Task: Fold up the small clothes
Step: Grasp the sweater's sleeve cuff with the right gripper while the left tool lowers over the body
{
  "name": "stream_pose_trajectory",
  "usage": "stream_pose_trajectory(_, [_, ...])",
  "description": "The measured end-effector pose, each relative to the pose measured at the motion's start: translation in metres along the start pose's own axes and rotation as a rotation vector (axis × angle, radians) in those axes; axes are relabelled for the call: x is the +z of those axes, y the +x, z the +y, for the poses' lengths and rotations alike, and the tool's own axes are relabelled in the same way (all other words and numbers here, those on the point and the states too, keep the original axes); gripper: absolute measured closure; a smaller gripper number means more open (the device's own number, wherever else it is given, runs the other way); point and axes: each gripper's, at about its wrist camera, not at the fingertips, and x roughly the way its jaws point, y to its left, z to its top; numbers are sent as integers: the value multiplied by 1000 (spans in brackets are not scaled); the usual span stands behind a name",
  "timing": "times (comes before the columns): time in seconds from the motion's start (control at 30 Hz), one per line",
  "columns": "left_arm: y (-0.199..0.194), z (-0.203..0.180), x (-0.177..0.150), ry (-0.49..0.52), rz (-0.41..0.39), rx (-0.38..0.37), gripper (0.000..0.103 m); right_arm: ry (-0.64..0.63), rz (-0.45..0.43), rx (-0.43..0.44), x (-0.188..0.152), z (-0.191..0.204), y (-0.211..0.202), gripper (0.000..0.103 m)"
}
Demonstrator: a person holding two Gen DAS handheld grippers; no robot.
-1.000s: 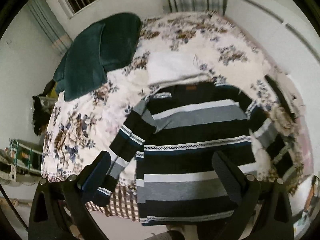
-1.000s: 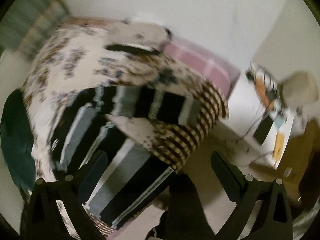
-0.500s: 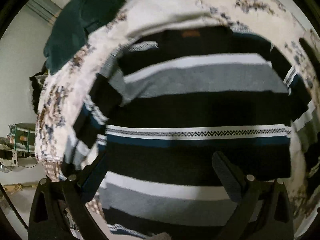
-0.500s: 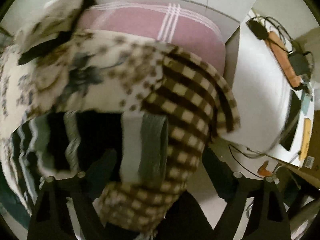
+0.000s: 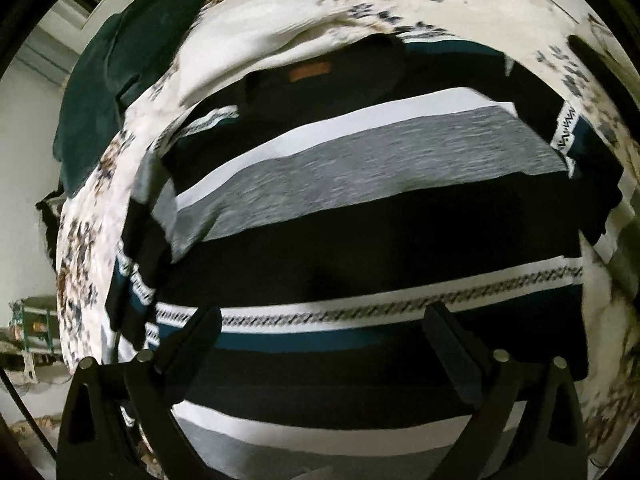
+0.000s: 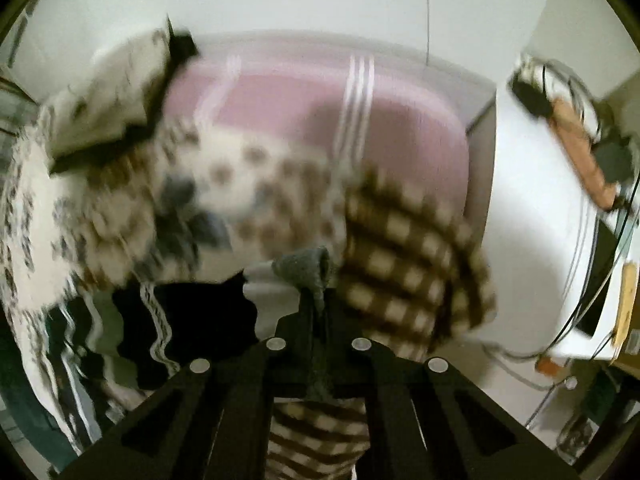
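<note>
A striped sweater (image 5: 360, 208) in black, white, grey and teal lies spread flat on a floral bedspread (image 5: 84, 248), its collar at the far side. My left gripper (image 5: 324, 344) is open and hovers low over the sweater's middle. In the right wrist view, my right gripper (image 6: 316, 312) is shut on the grey cuff (image 6: 308, 268) of the sweater's sleeve (image 6: 188, 320) near the bed's edge. The view is blurred.
A dark green blanket (image 5: 120, 64) lies at the bed's far left and a white cloth (image 5: 248, 40) above the collar. A brown checked cover (image 6: 408, 256) hangs over the bed corner, with a pink pillow (image 6: 288, 108) behind. A white table (image 6: 532, 216) with cables stands at right.
My left gripper has moved closer over the sweater. My right gripper has gone from open to shut on the sleeve cuff.
</note>
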Motion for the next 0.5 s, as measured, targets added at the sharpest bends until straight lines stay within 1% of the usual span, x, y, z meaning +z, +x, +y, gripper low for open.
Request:
stream_pose_trajectory(0.07, [2,-10,3,13,-1,-17,0,-29,-17,2,18,9,-4,100])
stream_pose_trajectory(0.13, [4,-18,5,19,4,-32,0,-57,10,-11,29,18,-2,98])
stream_pose_trajectory(0.17, [5,-21,6,20,4,-39,0,-60,39,-19,35,18,4,88])
stream_pose_trajectory(0.2, [5,-23,5,22,4,-43,0,-56,68,-39,39,17,7,83])
stream_pose_trajectory(0.27, [8,-27,5,27,7,-49,0,-36,81,-42,38,14,6,60])
stream_pose_trajectory(0.33, [12,-31,2,33,14,-51,0,2,93,-9,33,1,4,51])
stream_pose_trajectory(0.37, [16,-32,0,37,20,-49,0,25,111,6,28,-7,4,48])
stream_pose_trajectory(0.43, [23,-35,-4,42,33,-43,0,85,173,47,14,-18,16,48])
stream_pose_trajectory(0.5, [30,-36,-7,41,47,-33,0,175,248,120,-3,-28,36,48])
